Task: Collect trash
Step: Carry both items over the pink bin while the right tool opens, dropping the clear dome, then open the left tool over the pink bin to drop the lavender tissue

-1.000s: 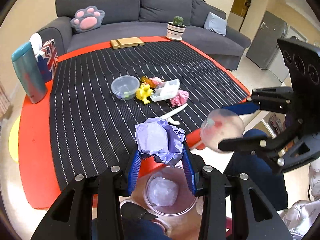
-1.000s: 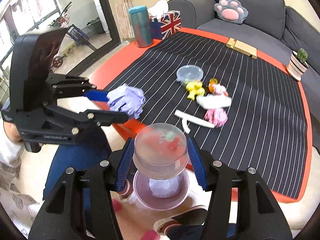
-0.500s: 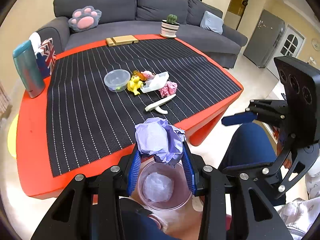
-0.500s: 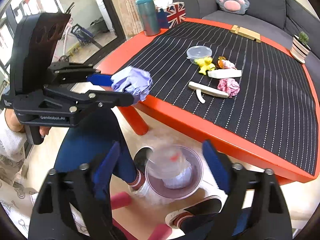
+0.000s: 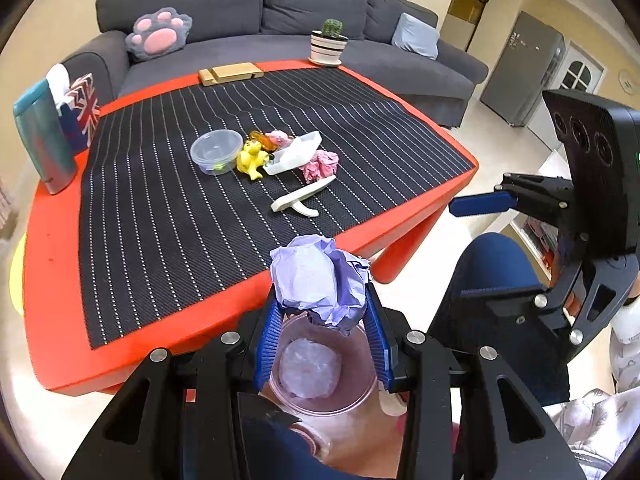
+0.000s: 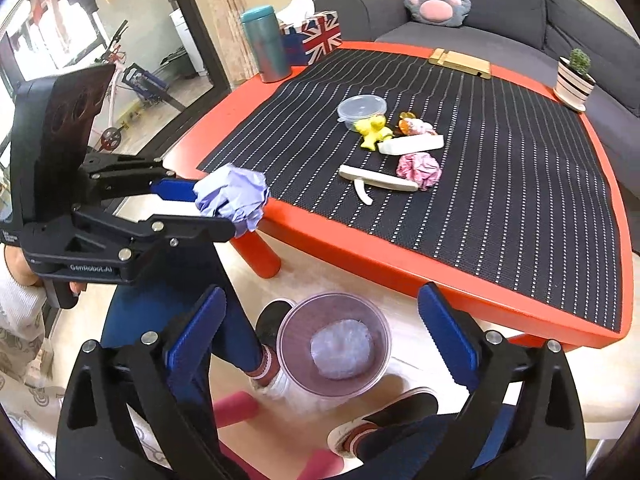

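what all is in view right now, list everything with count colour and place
paper ball: 1, lilac, clamped in the left gripper above the bin
bin: 1, clear pinkish, on the floor by the table, a clear cup inside
table: 1, red, under a black striped mat
lidded tub: 1, clear, mid mat
duck toy: 1, yellow, beside the tub
white tray: 1, mid mat
pink paper wad: 1, next to the tray
white strips: 2, crossed, mat front
tumbler: 1, teal, table corner
tissue box: 1, union-jack print, beside the tumbler
wooden blocks: tan, far edge
cactus pot: 1, striped, far corner
sofa: 1, grey, with a paw cushion
left gripper: shut on the ball
right gripper: open, jaws just opening, empty
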`<state>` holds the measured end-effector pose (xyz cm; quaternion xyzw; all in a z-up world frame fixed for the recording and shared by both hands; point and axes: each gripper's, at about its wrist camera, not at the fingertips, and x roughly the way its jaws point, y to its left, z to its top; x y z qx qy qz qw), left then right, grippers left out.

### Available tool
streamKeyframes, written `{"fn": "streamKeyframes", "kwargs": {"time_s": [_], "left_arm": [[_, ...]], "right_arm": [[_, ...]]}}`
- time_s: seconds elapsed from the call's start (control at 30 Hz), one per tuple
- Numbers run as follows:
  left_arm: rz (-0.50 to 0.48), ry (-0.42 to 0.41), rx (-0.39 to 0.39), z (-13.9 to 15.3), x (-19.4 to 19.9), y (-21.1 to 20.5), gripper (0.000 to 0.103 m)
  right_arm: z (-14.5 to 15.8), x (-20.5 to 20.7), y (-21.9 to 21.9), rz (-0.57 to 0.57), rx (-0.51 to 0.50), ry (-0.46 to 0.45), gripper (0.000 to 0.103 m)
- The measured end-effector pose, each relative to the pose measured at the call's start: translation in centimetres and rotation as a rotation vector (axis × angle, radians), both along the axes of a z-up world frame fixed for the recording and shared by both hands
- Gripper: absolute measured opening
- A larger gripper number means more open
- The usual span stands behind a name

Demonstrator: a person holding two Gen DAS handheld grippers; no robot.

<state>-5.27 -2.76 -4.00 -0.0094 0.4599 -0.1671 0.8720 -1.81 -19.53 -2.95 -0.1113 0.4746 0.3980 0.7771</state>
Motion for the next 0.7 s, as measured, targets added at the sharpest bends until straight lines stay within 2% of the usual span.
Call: {"fn": "streamKeyframes", "kwargs": {"time_s": [0.53, 0.63, 0.67, 0.7], "left_arm": [[-0.068, 0.030, 0.005, -0.5, -0.7, -2.7, 0.039], [-0.082, 0.034, 0.005, -0.6, -0.6, -3.1, 0.049], [-0.084, 0.036, 0.004, -0.6, -0.6, -3.2, 0.061], [-0.084, 0.035, 0.003, -0.7, -0.6, -3.3, 0.078]], "right_arm": [[1.6, 0.7, -3.6, -0.102, 0.019, -0.045, 0.096], [1.6, 0.8, -3.8, -0.107, 0.021, -0.045, 0.096], [1.7, 0.8, -3.9, -0.109, 0.022, -0.045, 0.096], [1.6, 0.8, -4.0, -0.110, 0.022, -0.045, 0.096]]}}
